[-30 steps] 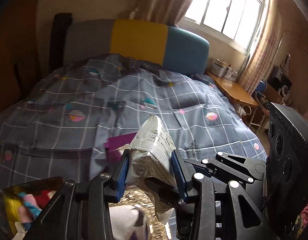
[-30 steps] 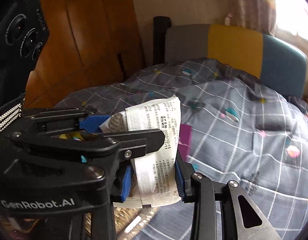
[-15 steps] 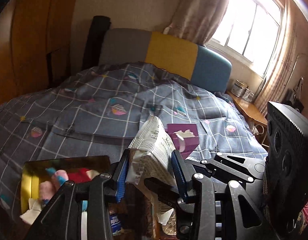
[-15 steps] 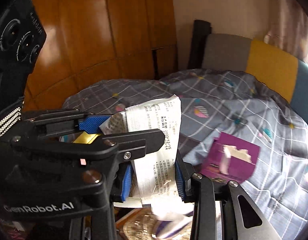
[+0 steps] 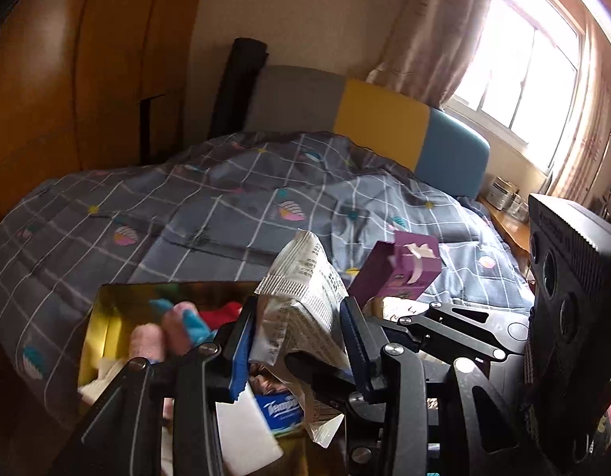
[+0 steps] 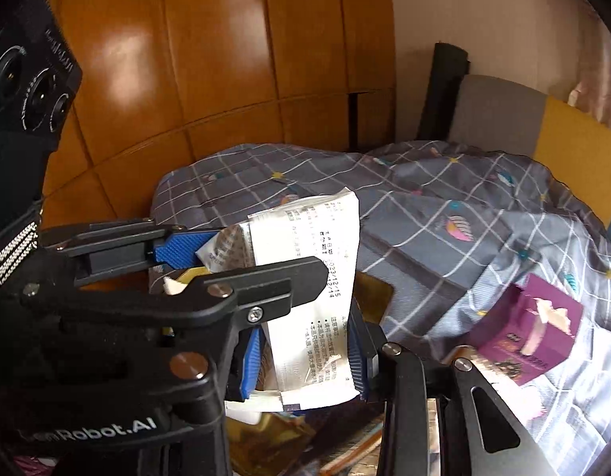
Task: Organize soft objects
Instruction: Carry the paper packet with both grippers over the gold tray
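Two tools [image 5: 297,341] [image 6: 305,351] gripping printed packet [image 6: 313,277], "Tempo" pack [image 5: 279,406] below

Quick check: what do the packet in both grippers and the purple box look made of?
Packet: probably thin plastic or foil film, glossy and creased, with printed text.
Purple box: looks like matte cardboard, with flat faces, sharp edges and a torn top opening.

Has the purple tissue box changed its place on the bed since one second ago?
Cannot tell. The purple tissue box appears farther right against the quilt, but the whole view shifted, so the camera may have moved instead.
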`<state>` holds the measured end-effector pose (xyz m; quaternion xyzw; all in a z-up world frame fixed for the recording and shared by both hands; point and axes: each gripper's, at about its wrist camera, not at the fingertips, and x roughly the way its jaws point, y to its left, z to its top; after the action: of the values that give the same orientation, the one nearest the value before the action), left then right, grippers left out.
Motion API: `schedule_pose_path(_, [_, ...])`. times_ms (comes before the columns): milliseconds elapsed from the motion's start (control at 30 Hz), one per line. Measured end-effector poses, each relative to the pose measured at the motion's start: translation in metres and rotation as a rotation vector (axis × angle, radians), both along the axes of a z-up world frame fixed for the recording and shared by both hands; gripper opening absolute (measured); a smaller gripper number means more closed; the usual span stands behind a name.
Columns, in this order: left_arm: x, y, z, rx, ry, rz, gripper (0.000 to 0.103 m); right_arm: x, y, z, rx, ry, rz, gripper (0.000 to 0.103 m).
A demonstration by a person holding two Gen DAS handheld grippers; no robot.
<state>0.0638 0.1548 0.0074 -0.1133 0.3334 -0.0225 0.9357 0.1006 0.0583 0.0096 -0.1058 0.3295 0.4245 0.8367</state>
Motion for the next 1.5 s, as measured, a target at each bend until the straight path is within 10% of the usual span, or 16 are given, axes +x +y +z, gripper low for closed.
schedule_pose_path(1000, [-0.132,0.112,-0.092,-0.161,0.150,0.212,0.039,-0.127,0.124,-0.080,-0.145,0.031,0.239,0.036])
schedule_pose_path(1500, [-0.048,0.090,-0.089,-0.190,0.124,0.081,0.038,-0.073,0.089,-0.075,-0.105,0.087,0.023,0.036])
